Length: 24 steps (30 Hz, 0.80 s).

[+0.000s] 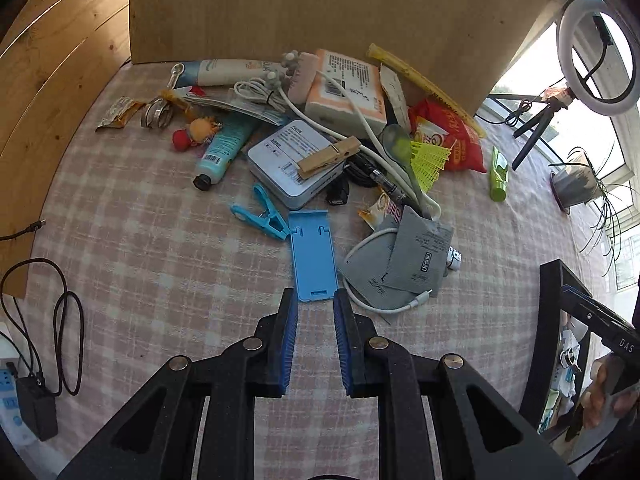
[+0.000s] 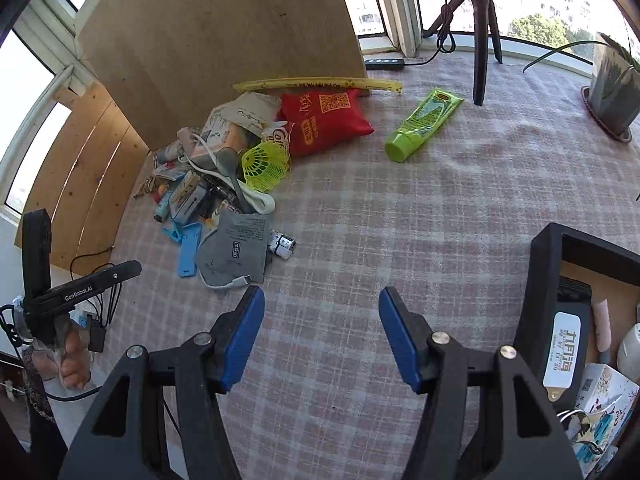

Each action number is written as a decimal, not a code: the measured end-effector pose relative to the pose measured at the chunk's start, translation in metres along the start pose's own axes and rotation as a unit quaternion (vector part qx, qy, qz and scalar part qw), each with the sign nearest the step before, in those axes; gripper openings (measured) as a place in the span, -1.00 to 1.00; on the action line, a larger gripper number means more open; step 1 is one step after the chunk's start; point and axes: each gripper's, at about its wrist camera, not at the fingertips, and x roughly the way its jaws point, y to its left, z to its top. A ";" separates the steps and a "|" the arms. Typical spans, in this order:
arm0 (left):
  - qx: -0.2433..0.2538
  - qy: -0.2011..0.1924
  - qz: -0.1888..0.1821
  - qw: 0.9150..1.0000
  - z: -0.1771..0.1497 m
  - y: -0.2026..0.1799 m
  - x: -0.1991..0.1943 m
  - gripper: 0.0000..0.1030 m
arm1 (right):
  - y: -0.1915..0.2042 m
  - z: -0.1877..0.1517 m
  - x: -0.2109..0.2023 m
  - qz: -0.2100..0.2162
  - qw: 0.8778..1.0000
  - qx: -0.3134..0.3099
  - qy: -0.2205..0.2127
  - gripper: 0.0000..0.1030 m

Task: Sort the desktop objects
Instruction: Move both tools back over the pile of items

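A heap of desk clutter lies on the checked tablecloth [image 1: 160,240]: a light blue phone stand [image 1: 312,256], a blue clip [image 1: 264,216], a grey pouch [image 1: 412,264], a white tin [image 1: 292,160] with a wooden peg on it, and a teal tube [image 1: 224,148]. My left gripper [image 1: 316,304] hovers with a narrow gap between its jaws. The stand's near end shows just past the fingertips and nothing is gripped. My right gripper [image 2: 322,300] stands wide open over bare cloth, right of the pouch [image 2: 236,248]. A green tube [image 2: 424,120] lies apart.
A black organiser box [image 2: 544,292] with items inside stands at the right edge. A tripod [image 2: 480,40] with a ring light and a potted plant [image 2: 612,88] sit by the window. A cardboard panel [image 1: 320,8] backs the heap. Cables and a power strip [image 1: 24,392] lie left.
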 end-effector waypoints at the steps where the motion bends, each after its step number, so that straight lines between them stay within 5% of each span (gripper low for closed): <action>1: -0.009 0.003 -0.003 1.000 0.005 0.004 0.003 -0.66 | 0.006 0.006 0.007 0.004 1.000 -0.006 0.009 0.14; 10: -0.053 0.026 -0.008 0.998 0.033 0.019 0.038 -0.61 | 0.070 0.049 0.057 0.048 0.996 -0.049 0.060 0.14; 15: -0.071 0.032 0.003 0.997 0.047 0.027 0.050 -0.15 | 0.086 0.070 0.091 0.007 0.994 -0.071 0.086 0.14; 24: -0.088 0.042 0.012 0.995 0.057 0.033 0.069 -0.15 | 0.115 0.073 0.116 0.074 0.988 -0.074 0.112 0.14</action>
